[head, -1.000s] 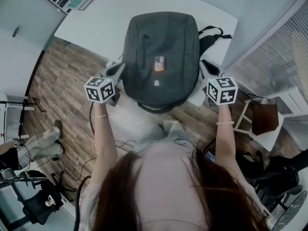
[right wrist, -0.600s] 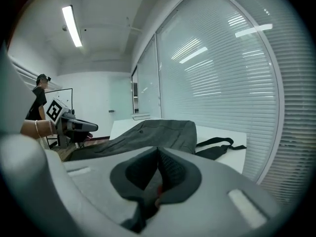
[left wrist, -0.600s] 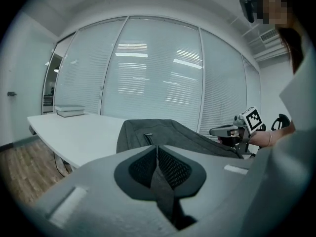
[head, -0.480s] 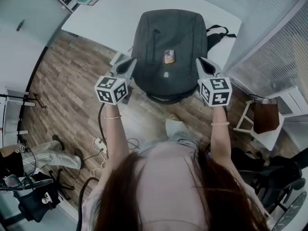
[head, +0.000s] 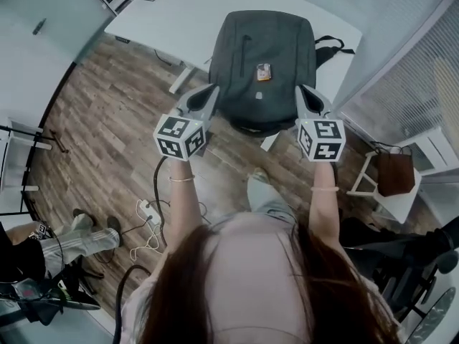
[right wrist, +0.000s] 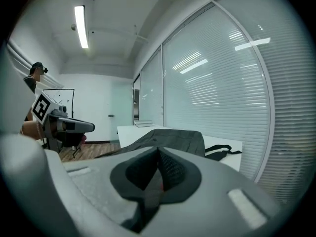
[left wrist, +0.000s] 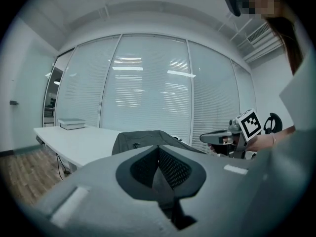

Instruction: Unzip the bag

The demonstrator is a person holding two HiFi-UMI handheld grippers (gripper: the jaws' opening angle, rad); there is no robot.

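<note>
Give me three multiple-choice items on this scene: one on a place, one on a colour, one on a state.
1. Where does the bag lie?
A. on the floor
B. on the white table
C. on a chair

2. What colour is the bag?
A. red
B. white
C. dark grey

3. How do the right gripper's fingers stand?
A. together
B. wide apart
C. closed on a book

Answers:
1 B: the head view shows it resting on the tabletop.
2 C: its fabric is dark grey in all three views.
3 A: the right gripper view shows them meeting with no gap.
</note>
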